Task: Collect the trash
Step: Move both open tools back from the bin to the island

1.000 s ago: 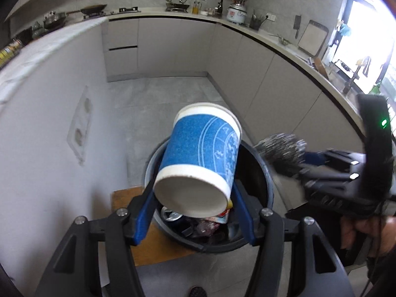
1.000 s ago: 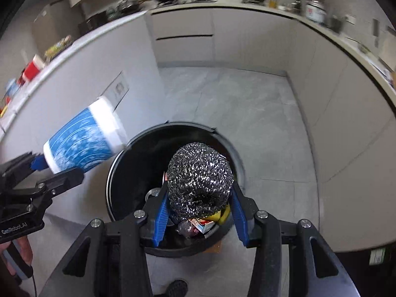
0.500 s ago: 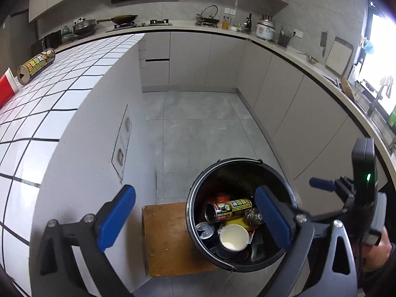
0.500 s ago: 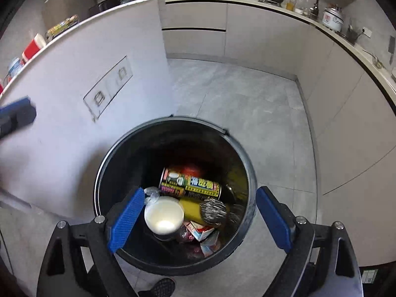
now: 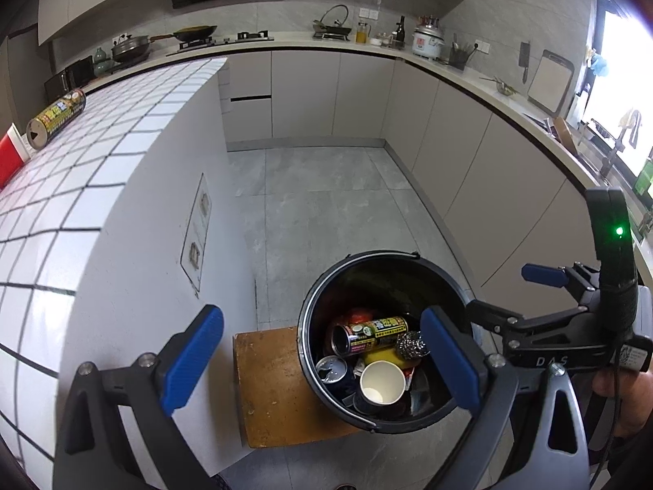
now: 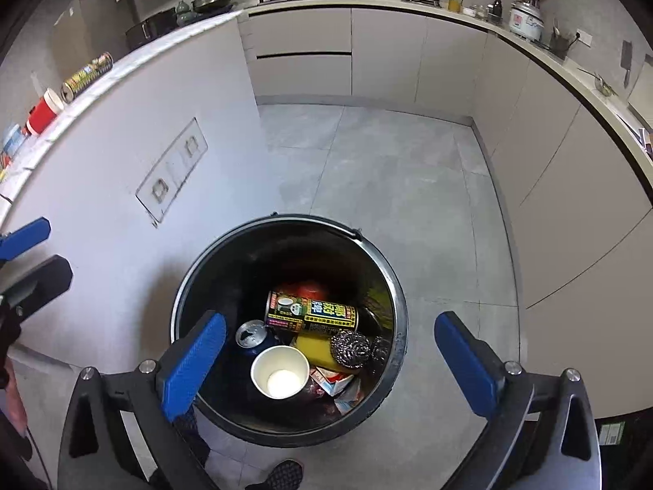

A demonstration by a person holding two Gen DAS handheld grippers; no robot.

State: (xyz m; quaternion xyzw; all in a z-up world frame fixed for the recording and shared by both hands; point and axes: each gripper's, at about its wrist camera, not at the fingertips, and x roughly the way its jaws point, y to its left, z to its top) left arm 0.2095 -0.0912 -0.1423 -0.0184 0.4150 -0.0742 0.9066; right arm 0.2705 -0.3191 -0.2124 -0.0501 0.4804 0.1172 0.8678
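A black trash bucket (image 5: 367,255) (image 6: 285,218) stands on the floor below both grippers. Inside lie a white paper cup (image 5: 383,375) (image 6: 279,375) mouth up, a steel wool ball (image 5: 410,345) (image 6: 350,347), a printed can (image 5: 367,328) (image 6: 312,312), a yellow sponge (image 6: 314,347) and other scraps. My left gripper (image 5: 320,316) hangs open and empty above the bucket's left side. My right gripper (image 6: 329,320) is above the bucket, its jaws opening wide with nothing between them. Each gripper shows in the other's view, right (image 5: 510,294) and left (image 6: 32,255).
The bucket sits beside a wooden stool (image 5: 273,384) against a white island wall. On the tiled island top (image 5: 102,143) lie another can (image 5: 55,118) (image 6: 86,75) and a red cup (image 6: 43,110). Grey floor stretches ahead to the kitchen cabinets. A shoe (image 6: 281,475) shows at the bottom.
The left gripper let go of the blue paper cup and the right let go of the steel wool; both dropped into the bucket. Both jaws spread wide and the left gripper rose.
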